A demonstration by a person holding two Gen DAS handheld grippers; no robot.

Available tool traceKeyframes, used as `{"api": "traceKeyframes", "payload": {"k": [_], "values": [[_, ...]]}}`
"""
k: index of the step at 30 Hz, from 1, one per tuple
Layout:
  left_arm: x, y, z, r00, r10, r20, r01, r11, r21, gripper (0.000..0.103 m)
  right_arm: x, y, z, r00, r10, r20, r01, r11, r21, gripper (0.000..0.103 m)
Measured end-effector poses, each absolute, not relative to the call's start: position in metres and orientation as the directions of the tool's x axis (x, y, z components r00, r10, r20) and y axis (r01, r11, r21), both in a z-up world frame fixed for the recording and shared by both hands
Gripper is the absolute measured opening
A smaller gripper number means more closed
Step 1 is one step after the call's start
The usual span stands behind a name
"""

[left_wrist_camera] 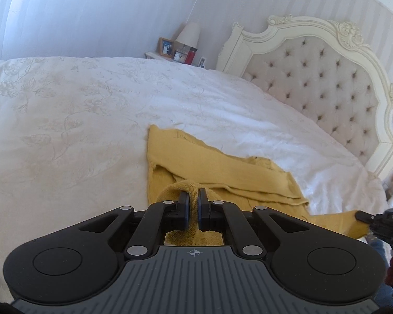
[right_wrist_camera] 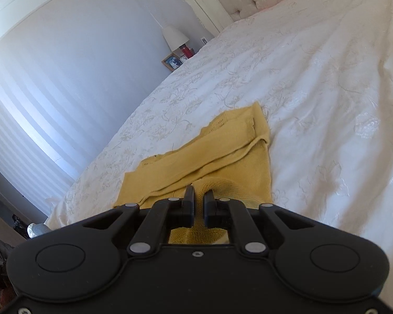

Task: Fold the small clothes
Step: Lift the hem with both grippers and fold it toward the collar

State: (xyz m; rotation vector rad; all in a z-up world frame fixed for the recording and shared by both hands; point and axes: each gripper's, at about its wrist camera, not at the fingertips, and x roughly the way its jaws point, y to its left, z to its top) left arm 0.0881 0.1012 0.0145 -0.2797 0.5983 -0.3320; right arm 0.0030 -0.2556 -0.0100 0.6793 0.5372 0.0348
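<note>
Nearest the lens, the left gripper (left_wrist_camera: 193,196) has its two black fingers pinched tight on a bunched corner of a yellow knitted garment (left_wrist_camera: 196,162), the cloth humped up between and over the tips. The right gripper (right_wrist_camera: 198,198) is closed the same way on another part of the near edge, with a fold of knit squeezed in the narrow gap between its fingers. In the left view its tip shows at the far right, gripping the yellow hem. The garment lies on a white bedspread (left_wrist_camera: 78,110) with a faint flower pattern, near the bed's front edge, partly folded already, with a layer doubled over along its length. Its far end rests flat on the cover. Beyond stand a padded headboard (left_wrist_camera: 327,86) and a bedside shelf with a lamp (left_wrist_camera: 188,34) and photo frames. The knit looks light, soft and stretchy, so it should sag between the two holds and drag a little on the bedspread. Taking it at the corners of the near hem, as here, looks best for carrying that edge over evenly; a loose grip on thin knit could slip.
</note>
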Motion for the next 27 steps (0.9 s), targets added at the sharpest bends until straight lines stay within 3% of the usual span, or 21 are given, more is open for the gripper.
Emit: {"api": "traceKeyframes", "payload": {"k": [9,27], "values": [[0.171,0.084,0.012,0.801,-0.348,-0.487,0.199,0.922,-0.331,0.006,0.094,-0.279,-0.023,0.865,0.159,-0.475,0.191,0.772,0.606,0.013],[0.275,0.057,-0.045,0.762,-0.230,-0.605,0.129,0.970,-0.206,0.006,0.198,-0.290,-0.095,0.784,0.069,-0.617,0.320,0.807,0.497,0.013]]}}
